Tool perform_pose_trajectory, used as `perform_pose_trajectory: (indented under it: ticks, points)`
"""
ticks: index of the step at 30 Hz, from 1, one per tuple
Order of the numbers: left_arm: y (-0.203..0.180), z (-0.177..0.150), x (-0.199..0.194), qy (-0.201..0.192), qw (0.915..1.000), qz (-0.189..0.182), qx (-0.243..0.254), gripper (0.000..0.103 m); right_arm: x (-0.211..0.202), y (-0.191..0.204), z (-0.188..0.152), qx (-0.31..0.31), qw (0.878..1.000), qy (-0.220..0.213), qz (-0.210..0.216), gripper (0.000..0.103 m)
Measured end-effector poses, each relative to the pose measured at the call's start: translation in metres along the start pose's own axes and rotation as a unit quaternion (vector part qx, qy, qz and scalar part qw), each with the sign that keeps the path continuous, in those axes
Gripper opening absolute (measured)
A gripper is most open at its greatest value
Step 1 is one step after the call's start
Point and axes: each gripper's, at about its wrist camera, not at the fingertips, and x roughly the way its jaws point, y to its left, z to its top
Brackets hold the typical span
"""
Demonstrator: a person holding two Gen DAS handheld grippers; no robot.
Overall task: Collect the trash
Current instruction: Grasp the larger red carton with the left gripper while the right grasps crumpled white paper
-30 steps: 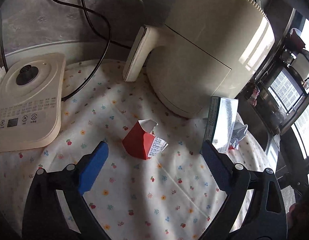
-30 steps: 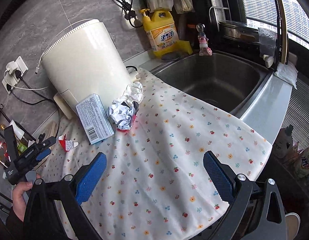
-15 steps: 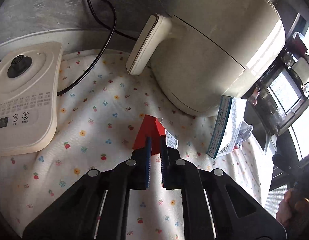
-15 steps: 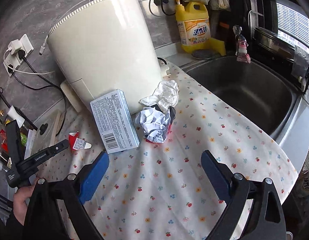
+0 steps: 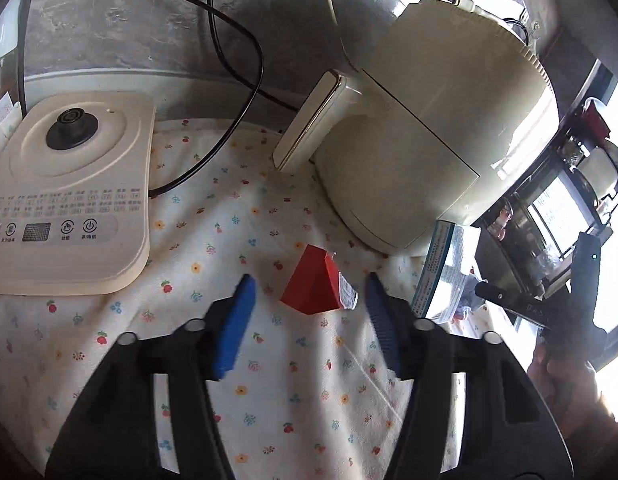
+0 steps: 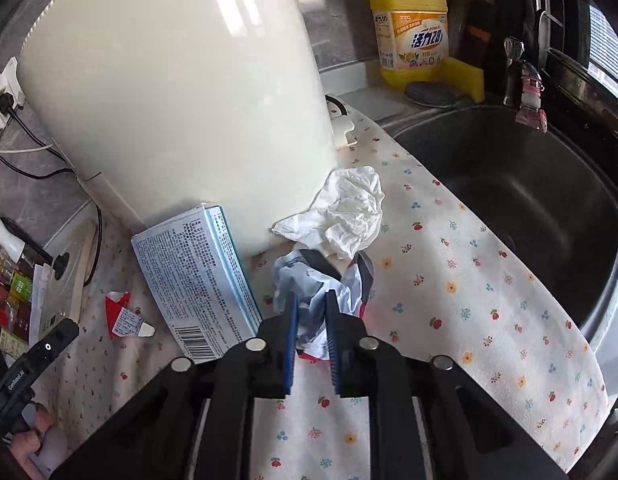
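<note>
A crumpled wrapper (image 6: 321, 292) is pinched by the right gripper (image 6: 311, 320) beside a blue box (image 6: 197, 276), while a red carton (image 5: 315, 286) is flanked untouched by the spread left gripper (image 5: 309, 304) on the table (image 5: 309, 400).

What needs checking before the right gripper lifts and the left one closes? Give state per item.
1. right gripper shut on the crumpled wrapper: ok, paper sits between the fingers.
2. white tissue free of the wrapper: cannot tell, it lies touching the wrapper's top and may drag along.
3. blue box clear of the right fingers: ok, beside them, apart.
4. left gripper open: ok.
5. red carton centred between the left fingers: ok, though it sits just past the tips.
6. Carton clear of the cream appliance and the kettle base: ok, cloth shows around it.
</note>
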Motion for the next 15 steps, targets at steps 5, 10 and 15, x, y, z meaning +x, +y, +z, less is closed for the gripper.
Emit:
perform_pose_trajectory:
  ticks: [5, 10, 15]
  points:
    - [-0.013, 0.005, 0.028, 0.02, 0.9997, 0.001, 0.015, 0.07, -0.013, -0.005, -0.004, 0.001, 1.0, -0.006, 0.001, 0.01]
    - [-0.019, 0.005, 0.056, 0.047, 0.9986, 0.014, 0.02, 0.051, -0.03, -0.012, -0.01, 0.006, 1.0, -0.017, 0.003, 0.01]
    - [-0.027, 0.002, 0.05, 0.049, 0.9985, 0.01, 0.022, 0.023, -0.043, -0.023, -0.019, 0.02, 1.0, -0.022, 0.001, 0.01]
